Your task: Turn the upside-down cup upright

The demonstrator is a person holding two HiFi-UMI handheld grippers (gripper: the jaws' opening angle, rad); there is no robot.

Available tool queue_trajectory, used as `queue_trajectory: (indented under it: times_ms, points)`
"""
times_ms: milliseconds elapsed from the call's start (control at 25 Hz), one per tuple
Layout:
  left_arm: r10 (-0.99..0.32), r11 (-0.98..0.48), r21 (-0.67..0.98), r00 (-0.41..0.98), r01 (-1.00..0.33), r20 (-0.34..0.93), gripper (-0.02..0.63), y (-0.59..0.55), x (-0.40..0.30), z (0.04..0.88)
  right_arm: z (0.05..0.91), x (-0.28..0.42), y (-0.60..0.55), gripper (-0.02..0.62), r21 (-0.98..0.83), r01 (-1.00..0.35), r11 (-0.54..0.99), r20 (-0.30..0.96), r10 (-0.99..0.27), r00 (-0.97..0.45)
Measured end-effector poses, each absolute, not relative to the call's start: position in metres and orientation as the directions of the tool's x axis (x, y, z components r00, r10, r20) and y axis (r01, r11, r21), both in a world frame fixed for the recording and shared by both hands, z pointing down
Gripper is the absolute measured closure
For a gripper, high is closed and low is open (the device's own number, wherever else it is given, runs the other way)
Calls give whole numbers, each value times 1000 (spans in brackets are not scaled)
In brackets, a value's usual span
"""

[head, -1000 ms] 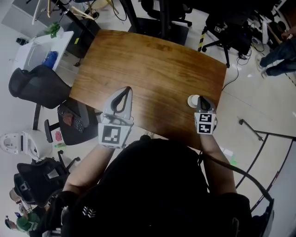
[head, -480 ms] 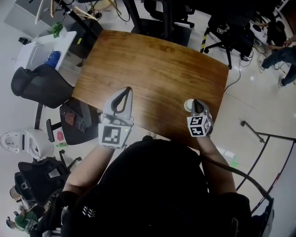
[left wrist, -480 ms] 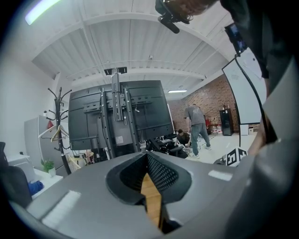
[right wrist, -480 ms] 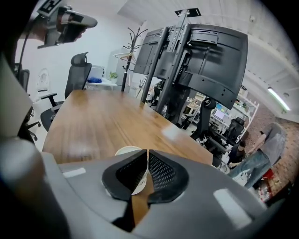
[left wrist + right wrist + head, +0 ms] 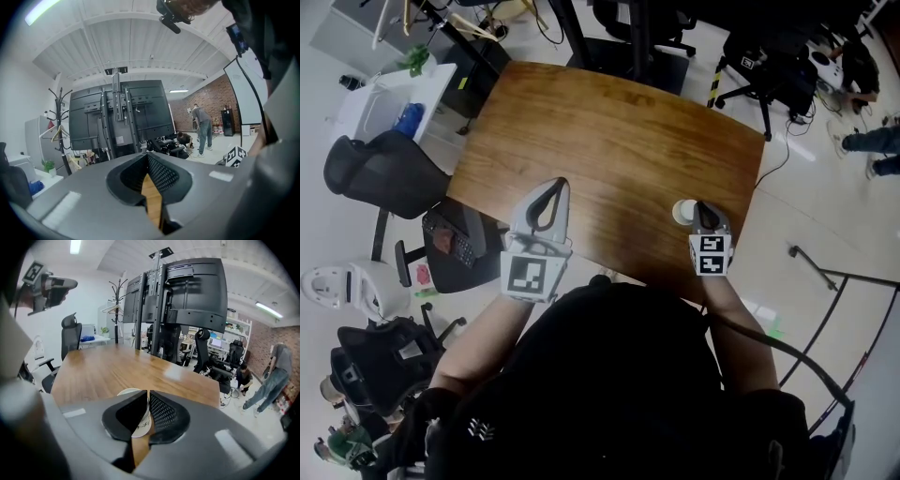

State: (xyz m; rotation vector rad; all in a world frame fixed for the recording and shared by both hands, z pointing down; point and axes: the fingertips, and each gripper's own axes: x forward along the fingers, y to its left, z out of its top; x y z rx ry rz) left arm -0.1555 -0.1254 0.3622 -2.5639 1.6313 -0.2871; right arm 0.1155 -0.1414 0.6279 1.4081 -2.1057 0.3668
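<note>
A white paper cup [image 5: 682, 212] stands near the right end of the wooden table [image 5: 609, 131], close to its near edge, and its round mouth seems to face up. My right gripper [image 5: 701, 207] is at the cup's right rim. In the right gripper view the jaws [image 5: 147, 392] are shut on the cup [image 5: 139, 425] at its rim, and its printed wall shows in the slit below the tips. My left gripper [image 5: 559, 181] hovers over the table's near left part, shut and holding nothing. The left gripper view [image 5: 147, 155] shows only wood through the slit.
Black office chairs [image 5: 375, 173] and a white cabinet [image 5: 384, 103] stand left of the table. A large screen stand [image 5: 183, 296] rises beyond the far end. More chairs and cables [image 5: 759, 66] are at the back right, where people [image 5: 274, 376] stand. The floor lies right of the table's edge.
My right gripper, shut on the cup, moved a little left and toward the near edge, and its marker cube squared up. The left gripper stayed put.
</note>
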Motion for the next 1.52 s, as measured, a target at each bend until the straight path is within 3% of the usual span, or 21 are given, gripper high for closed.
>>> queue_trajectory:
  times_ms: [160, 240, 360, 440, 600, 720, 840, 1120, 1520]
  points:
    - [-896, -442, -172, 428, -880, 113, 606, -129, -151, 364, 619, 115, -142, 503, 30, -910, 413, 545, -771, -331]
    - [-888, -459, -174, 442, -871, 128, 606, -133, -148, 370, 608, 115, -143, 503, 29, -912, 409, 513, -789, -337]
    - [-867, -494, -159, 472, -855, 157, 606, -135, -132, 383, 590, 119, -142, 530, 32, -921, 388, 466, -821, -330]
    - [-849, -522, -127, 500, -843, 170, 606, -139, -115, 394, 577, 125, -141, 592, 10, -933, 359, 440, -840, -318]
    - [-799, -557, 17, 542, -830, 261, 606, -151, -90, 432, 562, 136, -137, 594, -109, -957, 269, 424, -858, -290]
    - [-778, -589, -13, 562, -808, 281, 606, -148, -75, 444, 559, 148, -127, 595, -172, -965, 199, 421, -871, -254]
    - [-759, -627, -64, 590, -776, 274, 606, -148, -56, 450, 559, 146, -120, 595, -136, -967, 217, 434, -864, -255]
    - [-649, -717, 10, 672, -697, 357, 606, -138, -13, 482, 548, 131, -103, 594, -87, -959, 271, 427, -859, -282]
    - [-586, -777, -10, 718, -629, 376, 606, -136, 2, 481, 551, 128, -99, 594, -97, -956, 277, 432, -853, -291]
